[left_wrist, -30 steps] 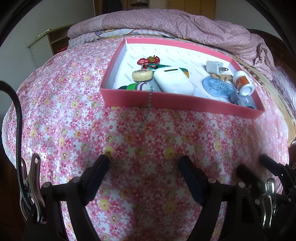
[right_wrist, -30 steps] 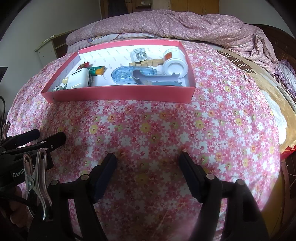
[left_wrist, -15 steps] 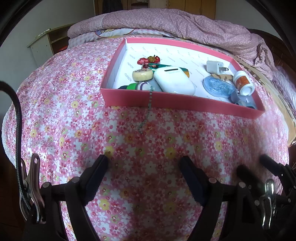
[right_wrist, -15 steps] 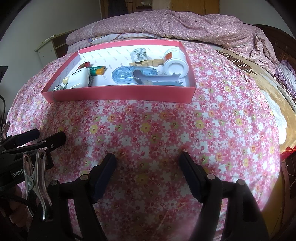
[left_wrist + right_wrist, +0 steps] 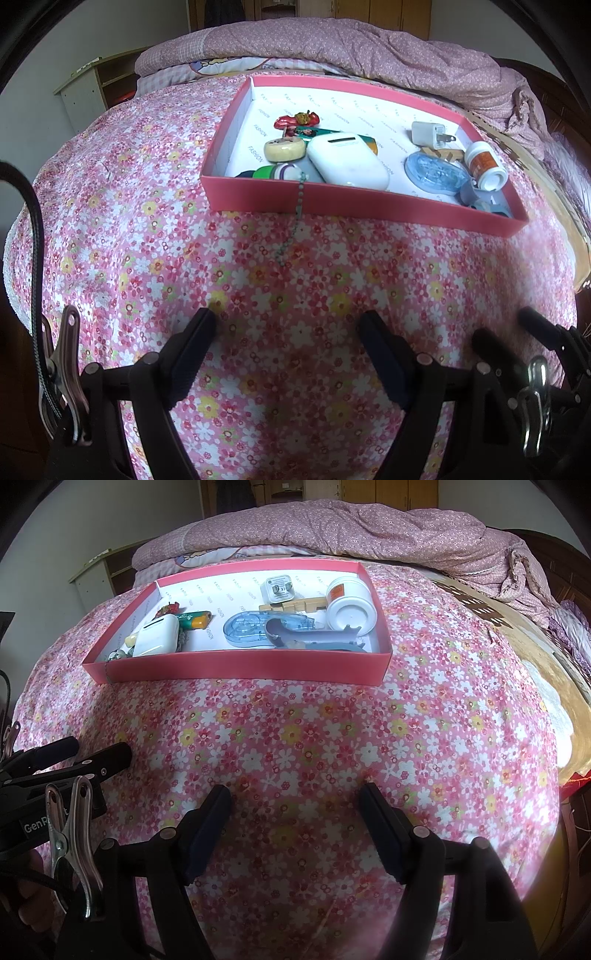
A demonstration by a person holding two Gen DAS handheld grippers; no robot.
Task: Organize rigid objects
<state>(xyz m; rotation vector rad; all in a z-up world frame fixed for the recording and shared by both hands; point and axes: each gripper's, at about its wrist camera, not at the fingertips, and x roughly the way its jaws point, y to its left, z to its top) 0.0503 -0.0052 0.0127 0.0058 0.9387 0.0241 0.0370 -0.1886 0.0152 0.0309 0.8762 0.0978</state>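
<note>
A pink box (image 5: 354, 201) (image 5: 236, 670) sits on the flowered bedspread and holds several small things: a white case (image 5: 347, 160) (image 5: 157, 635), a white pill bottle (image 5: 485, 164) (image 5: 349, 603), a blue tape dispenser (image 5: 432, 173) (image 5: 258, 629), a white plug (image 5: 430, 133) (image 5: 277, 589), a red clip (image 5: 297, 119). A bead chain (image 5: 295, 221) hangs over the box's front wall onto the bedspread. My left gripper (image 5: 286, 325) and right gripper (image 5: 295, 797) are open and empty, well in front of the box.
A rumpled pink quilt (image 5: 351, 48) (image 5: 351, 528) lies behind the box. A pale bedside cabinet (image 5: 92, 92) stands at the far left. A woven mat (image 5: 517, 642) edges the bed on the right. The left gripper's side (image 5: 66, 764) shows in the right wrist view.
</note>
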